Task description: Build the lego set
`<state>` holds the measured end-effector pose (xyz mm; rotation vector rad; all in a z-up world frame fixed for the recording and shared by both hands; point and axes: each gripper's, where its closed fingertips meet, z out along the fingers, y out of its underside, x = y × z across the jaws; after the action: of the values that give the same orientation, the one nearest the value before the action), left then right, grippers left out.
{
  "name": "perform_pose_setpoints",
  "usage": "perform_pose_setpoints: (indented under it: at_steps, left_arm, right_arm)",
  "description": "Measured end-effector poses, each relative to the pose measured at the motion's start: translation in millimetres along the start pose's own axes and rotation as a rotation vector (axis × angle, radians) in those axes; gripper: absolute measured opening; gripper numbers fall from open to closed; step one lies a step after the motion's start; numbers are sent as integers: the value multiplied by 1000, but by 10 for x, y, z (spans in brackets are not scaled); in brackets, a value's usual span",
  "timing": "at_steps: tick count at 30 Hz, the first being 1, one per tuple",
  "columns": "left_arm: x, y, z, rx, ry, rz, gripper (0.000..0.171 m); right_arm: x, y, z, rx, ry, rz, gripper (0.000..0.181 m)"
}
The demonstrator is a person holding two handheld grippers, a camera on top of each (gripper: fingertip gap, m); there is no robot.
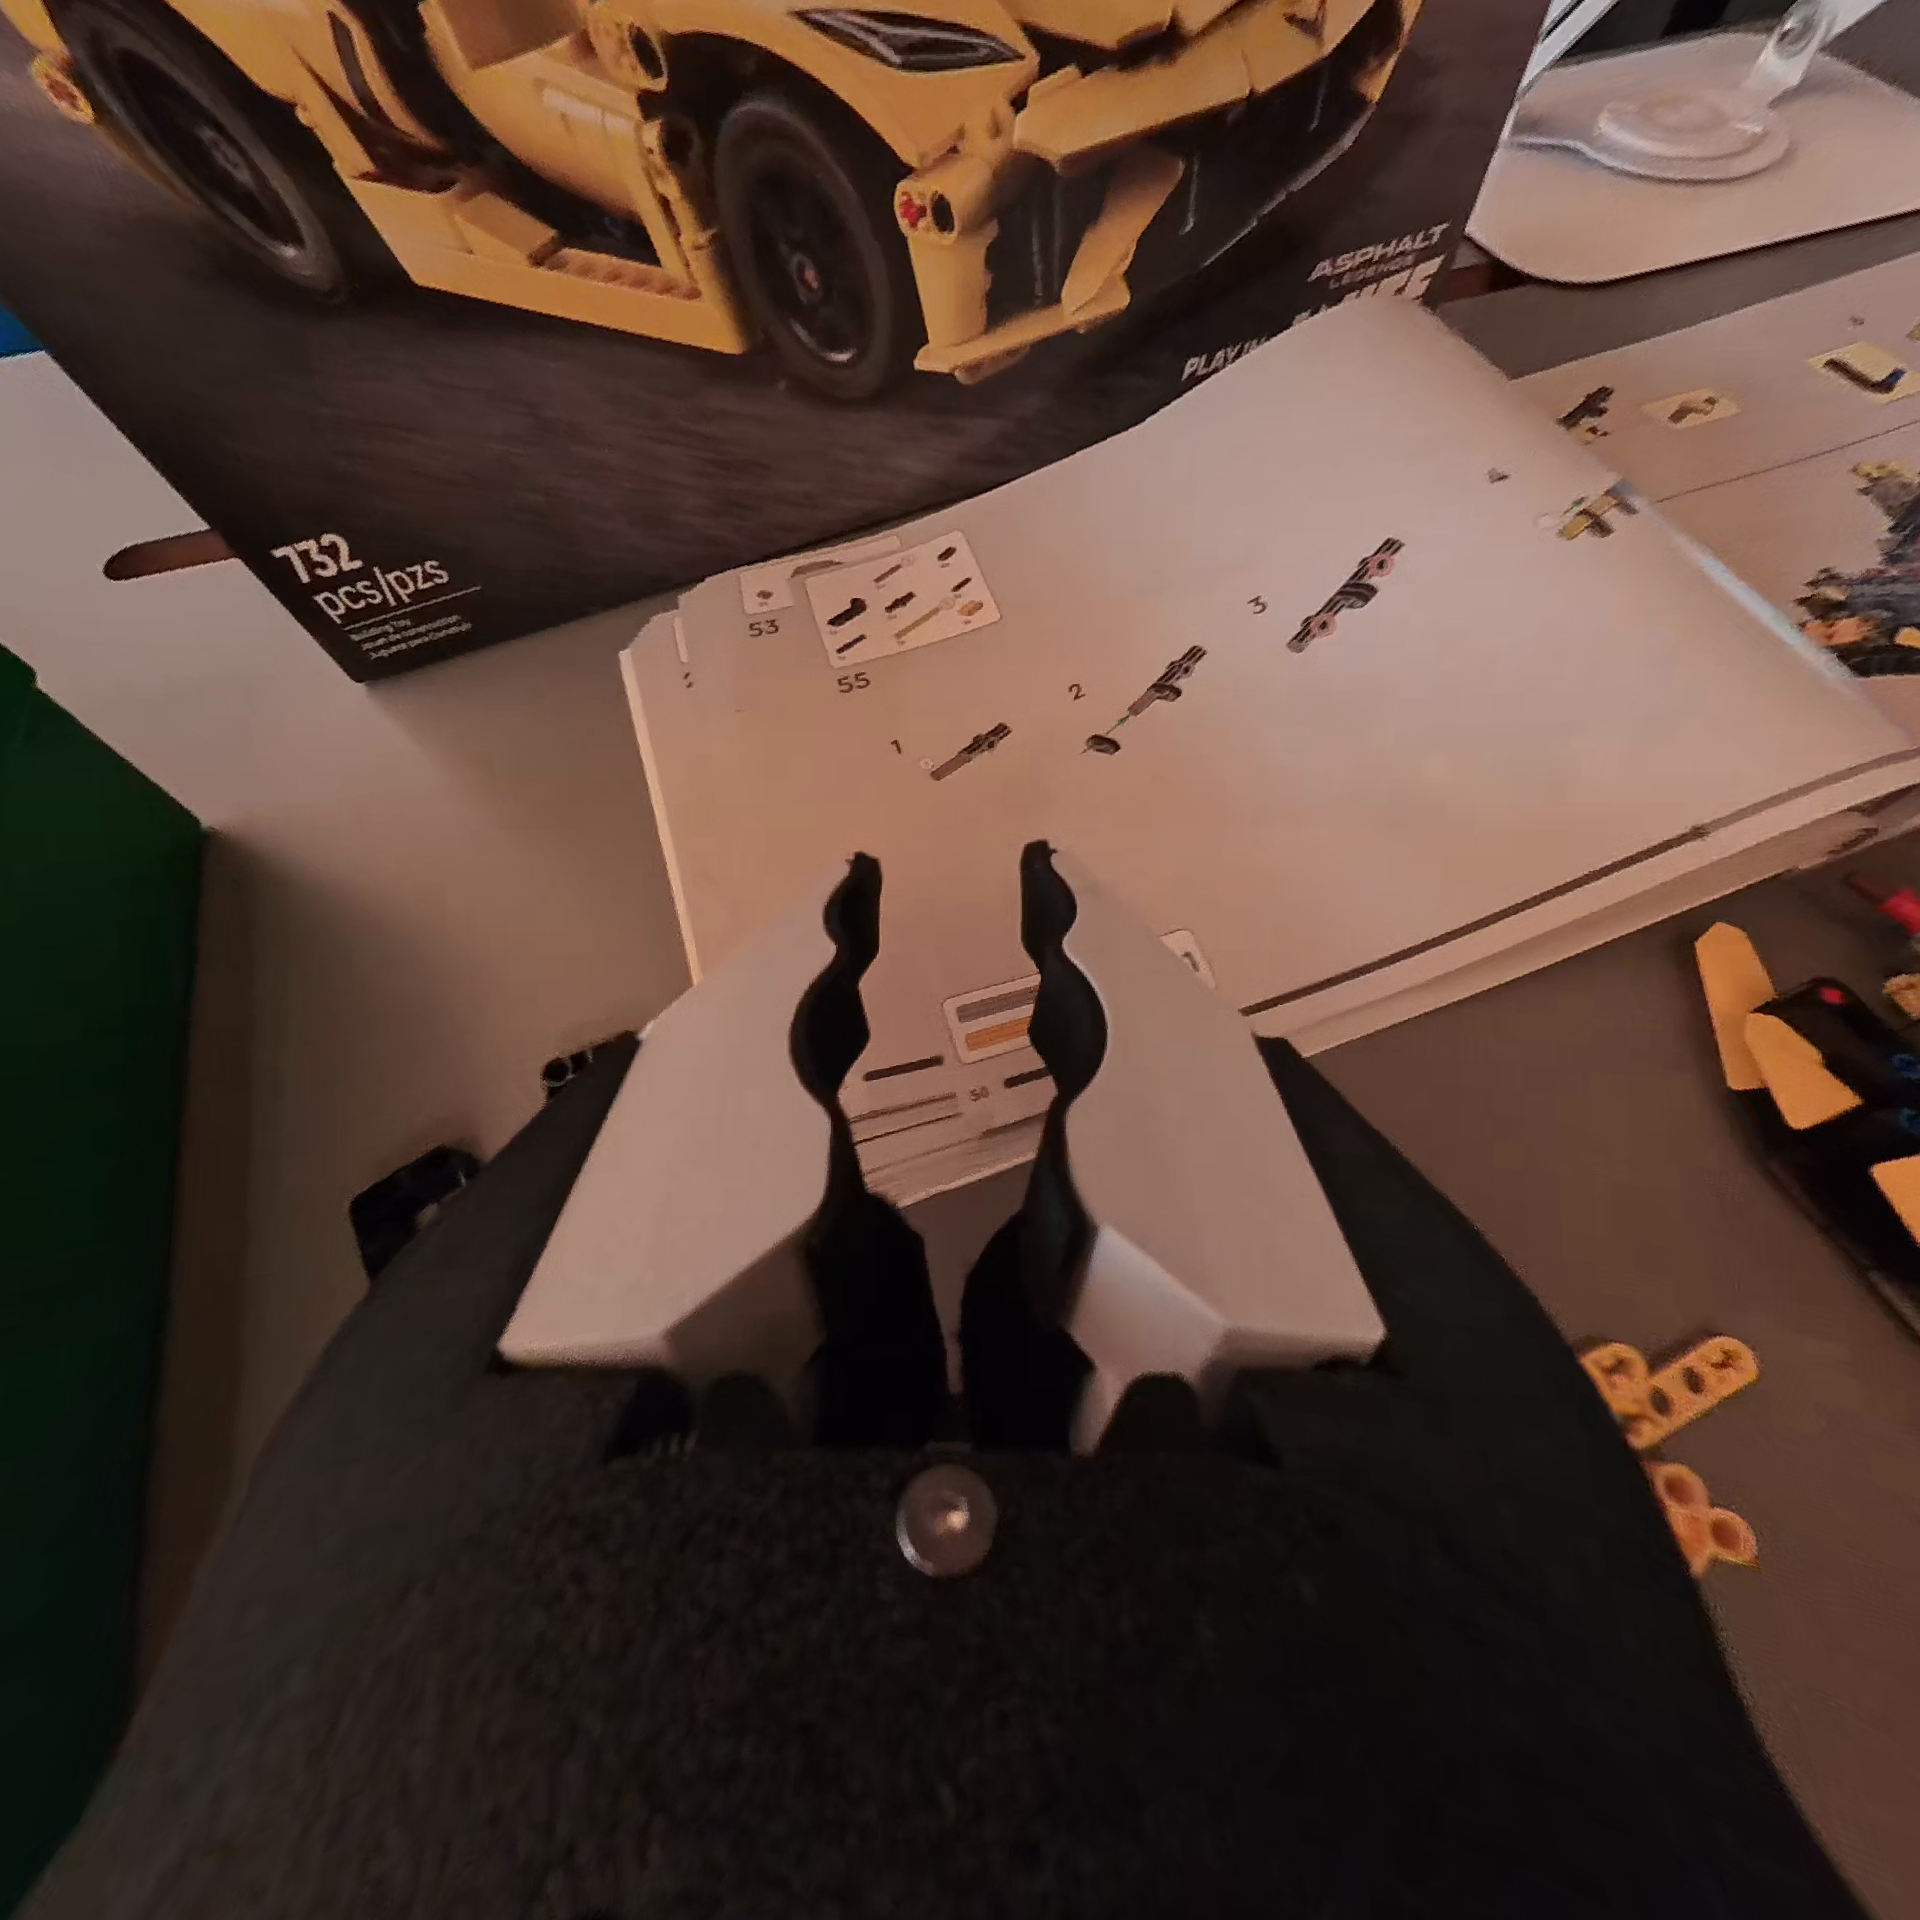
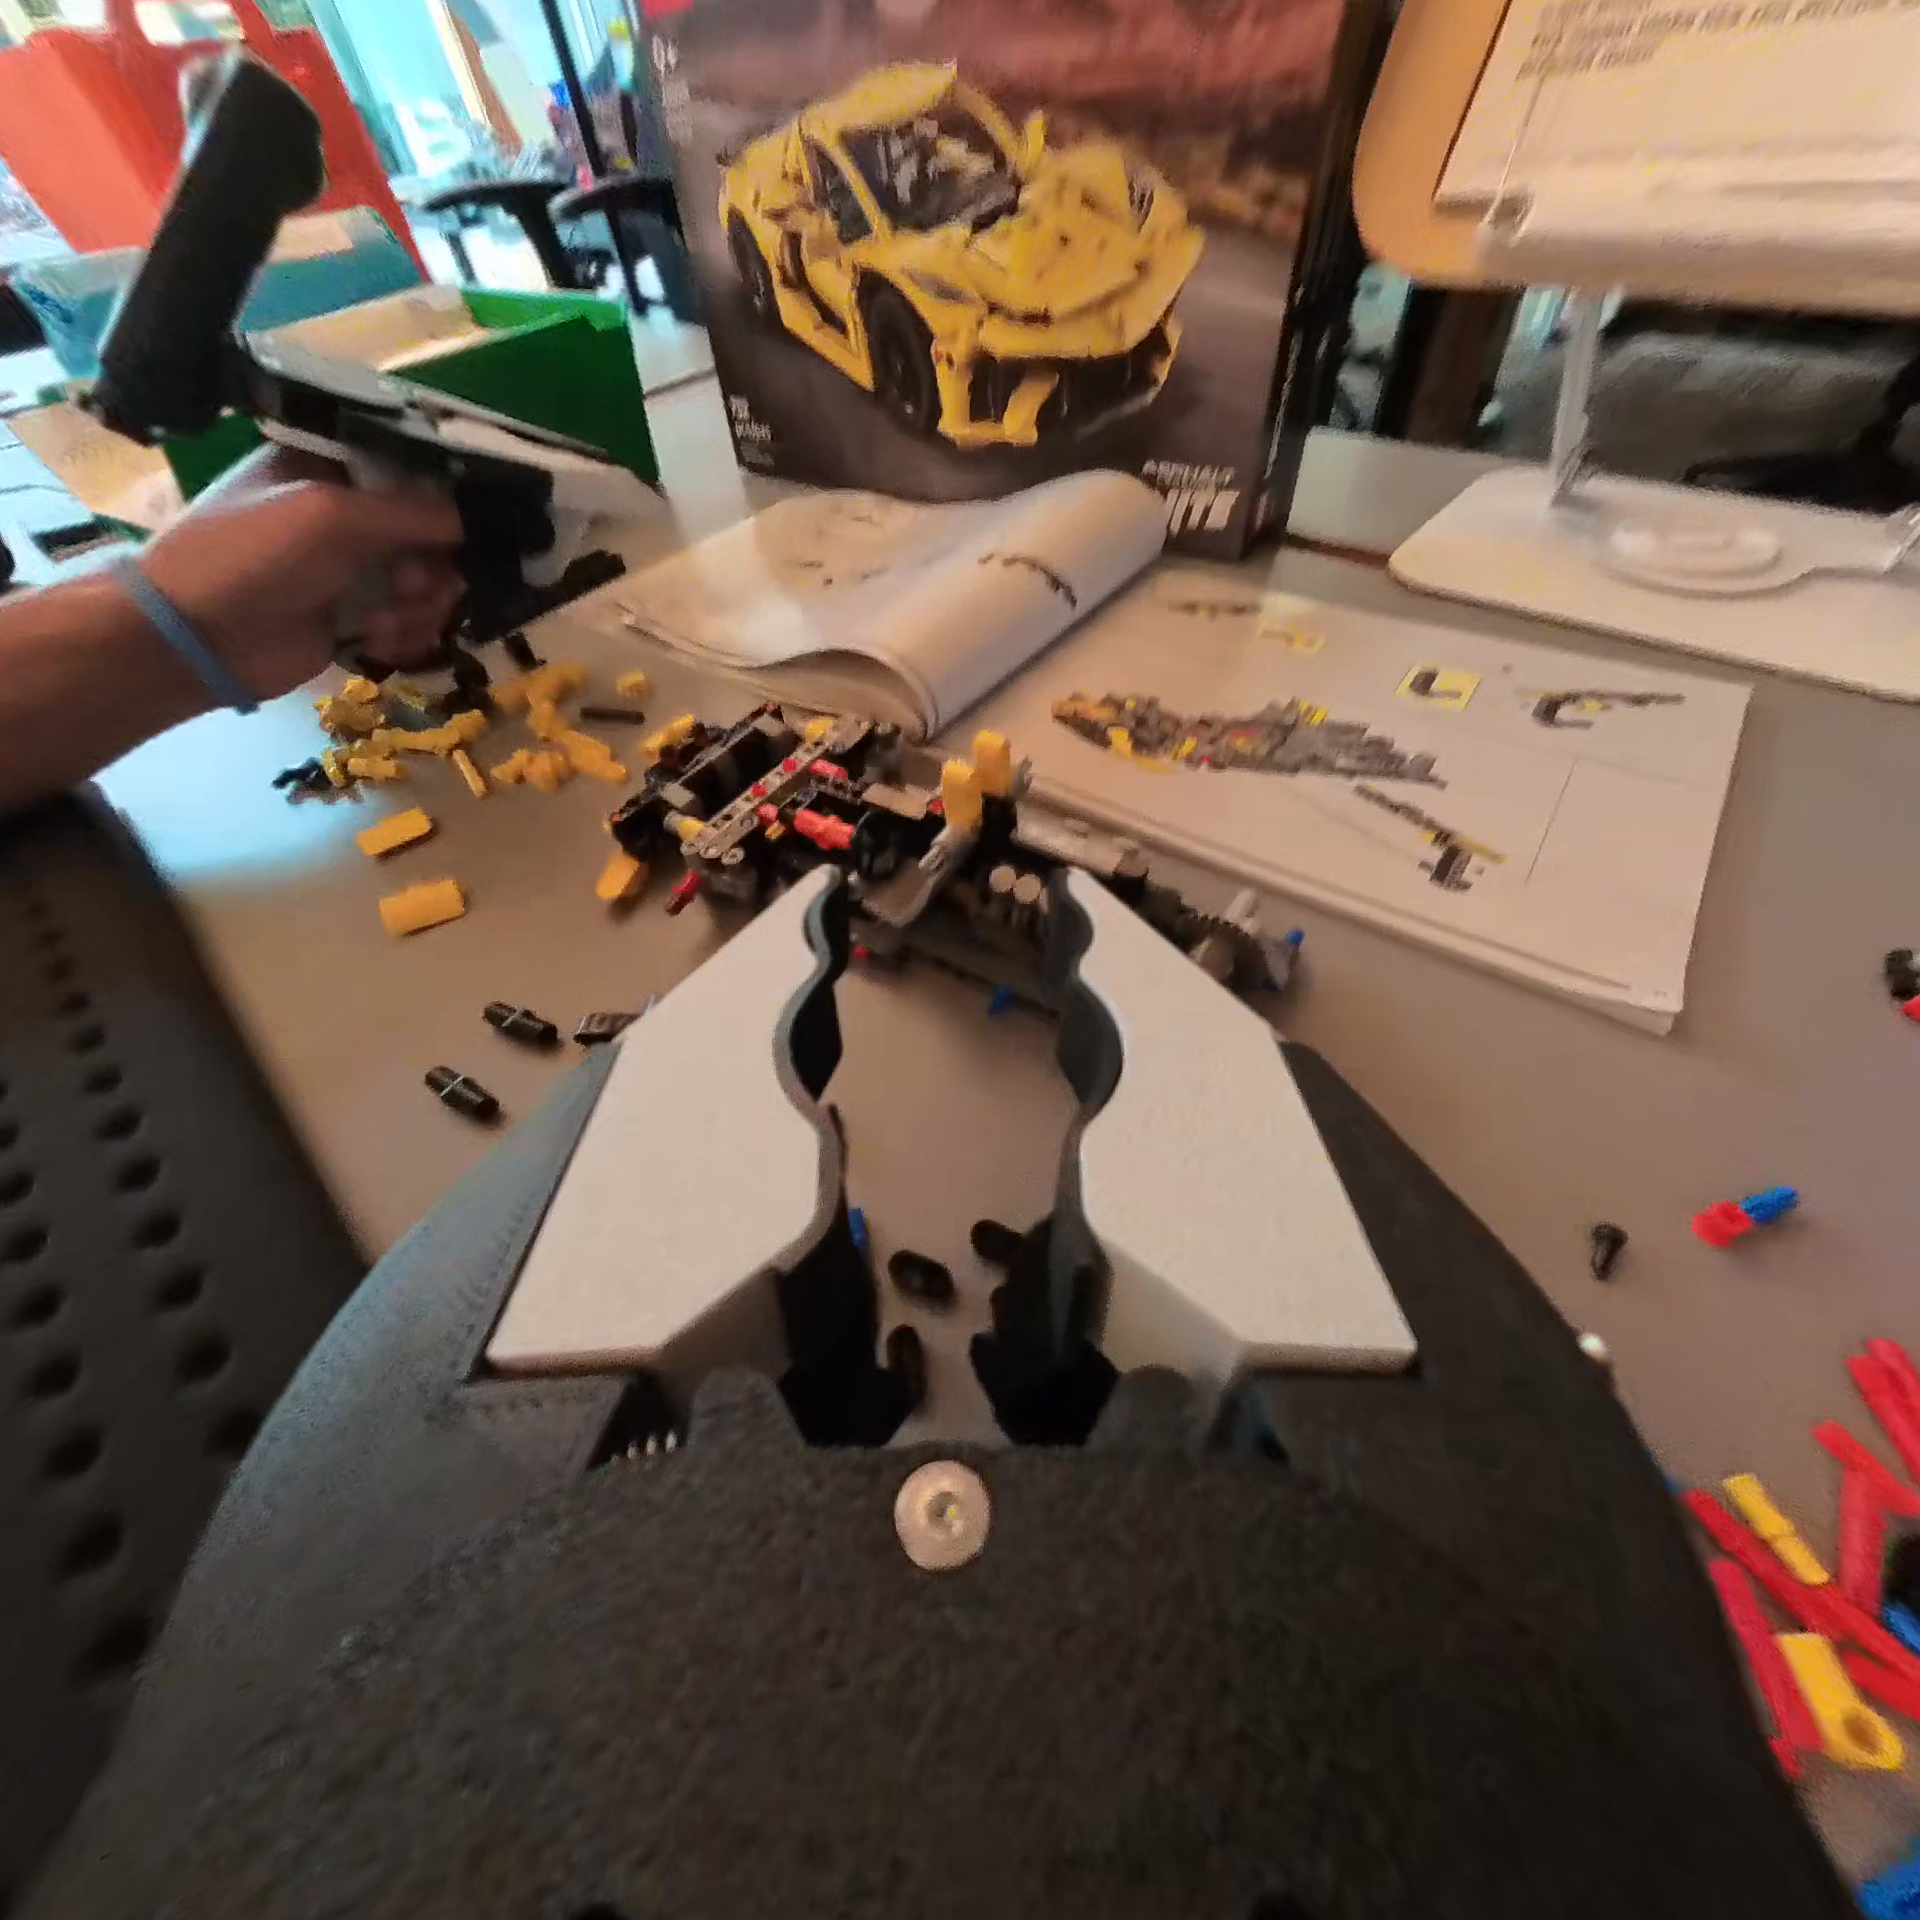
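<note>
Black-yellow chassis just beyond right tongs.

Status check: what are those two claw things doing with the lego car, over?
Left gripper open, empty, over instruction booklet. Right gripper open, empty, facing half-built car. Nothing blocking.

Left tool: jaws parted, nothing between them, angled downward. Right tool: jaws parted wider, empty, angled downward. A hand grips the left tool's handle, wrist level.
</note>
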<state>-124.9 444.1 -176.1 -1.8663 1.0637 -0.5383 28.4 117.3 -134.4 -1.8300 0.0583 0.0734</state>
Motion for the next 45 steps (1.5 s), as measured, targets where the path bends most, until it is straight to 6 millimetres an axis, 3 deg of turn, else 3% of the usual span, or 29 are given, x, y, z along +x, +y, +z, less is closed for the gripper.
perform_pose_setpoints:
  at_steps: [3, 9, 13, 24, 32, 35, 37, 40, 43, 45]
  left_arm:
    - [-38, 24, 26, -16, -3, -5, 25]
    - [-74, 19, 41, -20, -9, -4, 25]
    - [-63, 38, 32, -26, -11, 22, 25]
    - [157, -140, -44, 47, 92, -14, 27]
    - [498, -262, -158, 130, 171, 180, 28]
    - [624, -285, -193, 146, 204, 211, 28]
    - [659, -277, -201, 143, 201, 231, 26]
    - [587, -286, -202, 147, 146, 265, 23]
    - [353, -220, -166, 96, 36, 241, 19]
    - [126, -110, -132, 23, -57, 220, 18]
  right_arm:
    - [45, -37, -60, 62, 51, -59, 31]
    - [-82, -27, -33, 51, -52, -28, 26]
    - [-77, -58, -61, 64, -23, -52, 23]
    - [-94, 70, -13, -1, -53, 6, 28]
    - [-452, 327, 97, -158, -173, -123, 27]
    - [-864, 362, 134, -227, -314, -129, 25]
    - [-1221, 501, 173, -330, -434, -225, 25]
    - [-1491, 548, 275, -365, -530, -376, 21]
    - [-1468, 509, 403, -372, -582, -427, 16]
    - [-1407, 585, 469, -477, -627, -430, 23]
